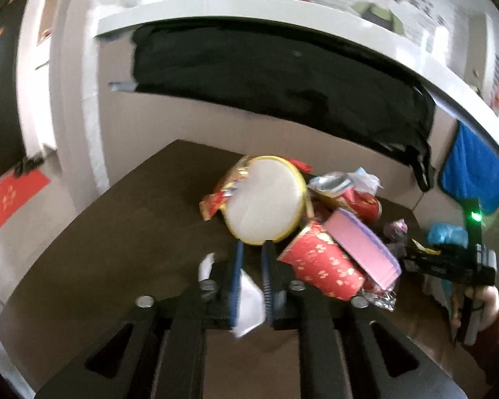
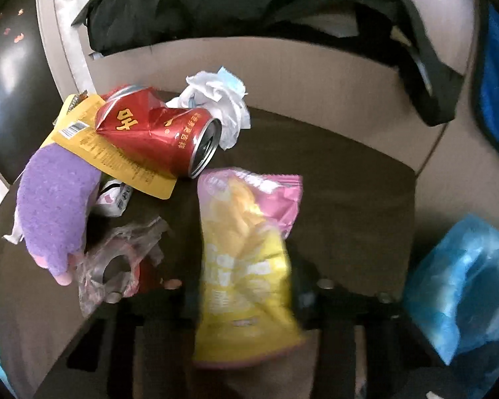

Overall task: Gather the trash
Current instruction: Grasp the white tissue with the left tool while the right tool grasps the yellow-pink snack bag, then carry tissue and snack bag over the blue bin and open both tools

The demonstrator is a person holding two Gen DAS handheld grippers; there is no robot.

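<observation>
In the left wrist view my left gripper (image 1: 252, 249) is shut on a white crumpled tissue (image 1: 248, 302), held over the dark brown table (image 1: 116, 232). Ahead lies a trash pile: a round yellow-rimmed white lid (image 1: 266, 199), a red patterned paper cup (image 1: 319, 262), a pink and purple sponge (image 1: 366, 246). In the right wrist view my right gripper (image 2: 246, 266) is shut on a yellow and pink snack bag (image 2: 246, 252), which hides the fingers. Beyond it lie a crushed red can (image 2: 156, 133), a yellow packet (image 2: 109, 153), the purple sponge (image 2: 53, 212), white tissues (image 2: 219, 99) and clear plastic wrap (image 2: 116, 259).
A blue plastic bag (image 2: 465, 286) hangs at the table's right. A black cloth (image 1: 276, 76) drapes under a white shelf edge (image 1: 216, 6) behind the table. A blue towel (image 1: 472, 173) hangs at the right. The right gripper body (image 1: 455, 259) shows at the left view's right edge.
</observation>
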